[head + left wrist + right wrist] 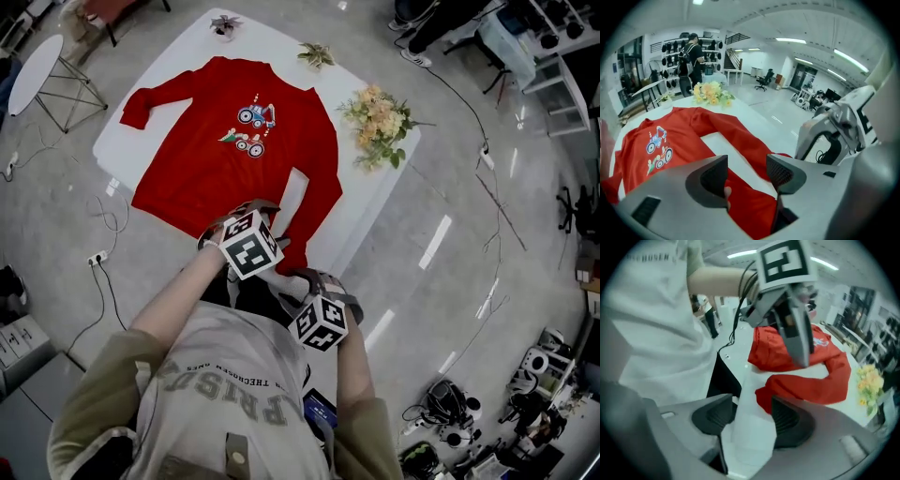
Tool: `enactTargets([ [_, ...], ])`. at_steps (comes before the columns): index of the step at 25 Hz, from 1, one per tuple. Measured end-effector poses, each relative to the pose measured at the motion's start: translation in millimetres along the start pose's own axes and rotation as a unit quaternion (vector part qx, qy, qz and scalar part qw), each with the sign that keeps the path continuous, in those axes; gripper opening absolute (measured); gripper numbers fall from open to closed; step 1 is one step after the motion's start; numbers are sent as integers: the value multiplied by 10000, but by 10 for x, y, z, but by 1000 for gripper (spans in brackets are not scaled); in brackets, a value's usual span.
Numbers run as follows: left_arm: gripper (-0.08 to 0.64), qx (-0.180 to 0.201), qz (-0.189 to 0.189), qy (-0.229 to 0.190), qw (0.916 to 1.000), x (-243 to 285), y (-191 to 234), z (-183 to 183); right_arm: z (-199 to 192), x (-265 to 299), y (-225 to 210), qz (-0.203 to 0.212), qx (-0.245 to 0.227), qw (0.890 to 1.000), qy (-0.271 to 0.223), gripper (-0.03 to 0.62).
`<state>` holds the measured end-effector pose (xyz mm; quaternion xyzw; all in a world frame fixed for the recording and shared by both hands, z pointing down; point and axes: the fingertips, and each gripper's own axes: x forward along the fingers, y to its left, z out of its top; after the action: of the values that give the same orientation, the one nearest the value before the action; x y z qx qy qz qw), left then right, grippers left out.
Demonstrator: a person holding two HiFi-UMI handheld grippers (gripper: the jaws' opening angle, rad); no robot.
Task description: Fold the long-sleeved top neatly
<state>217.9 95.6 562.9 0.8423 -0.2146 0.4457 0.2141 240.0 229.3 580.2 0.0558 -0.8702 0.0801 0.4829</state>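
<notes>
A red long-sleeved top with a tractor print lies flat, front up, on the white table. One sleeve reaches toward the far left corner. The other sleeve runs down the right side to the near edge. My left gripper hovers over the near hem, jaws apart, with red cloth showing between and below them; the pads do not press on it. My right gripper stands open over the table's near corner. The sleeve's cuff lies just beyond its right jaw, untouched.
A bouquet of pale flowers sits at the table's right edge, with two small potted plants along the far edge. A round side table and cables are on the floor at left. A person stands by shelves far off.
</notes>
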Motion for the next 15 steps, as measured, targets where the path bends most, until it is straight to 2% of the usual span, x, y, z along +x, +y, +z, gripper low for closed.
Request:
enactTargets([
  [1, 261, 62, -80, 40, 9999, -13, -66, -7, -19, -103, -31, -55, 374, 9992, -142, 266],
  [3, 261, -159, -432, 50, 9989, -6, -234, -29, -169, -252, -144, -336, 882, 9953, -206, 267],
  [5, 261, -507, -725, 205, 9959, 105, -364, -92, -374, -262, -243, -647, 1088, 9920, -15, 267],
  [6, 237, -530, -687, 366, 9956, 170, -384, -146, -433, -225, -277, -790, 1110, 9907, 61, 267],
  [7, 95, -415, -529, 522, 9964, 212, -374, -201, -448, -173, -306, -920, 1098, 9896, 88, 267],
  [8, 35, -226, -334, 630, 9972, 221, -349, -249, -426, -118, -336, -1030, 1069, 9889, 69, 266],
  [10, 34, -43, -110, 645, 9978, 152, -300, -312, -325, -20, -406, -1190, 1007, 9878, -44, 265],
  [13, 35, -574, -87, 400, 9975, -39, -169, -372, -141, 111, -496, -1240, 935, 9876, -215, 265],
  [15, 35, -798, 124, 430, 9958, -126, -3, -492, -61, 215, -516, -1159, 888, 9890, -224, 255],
])
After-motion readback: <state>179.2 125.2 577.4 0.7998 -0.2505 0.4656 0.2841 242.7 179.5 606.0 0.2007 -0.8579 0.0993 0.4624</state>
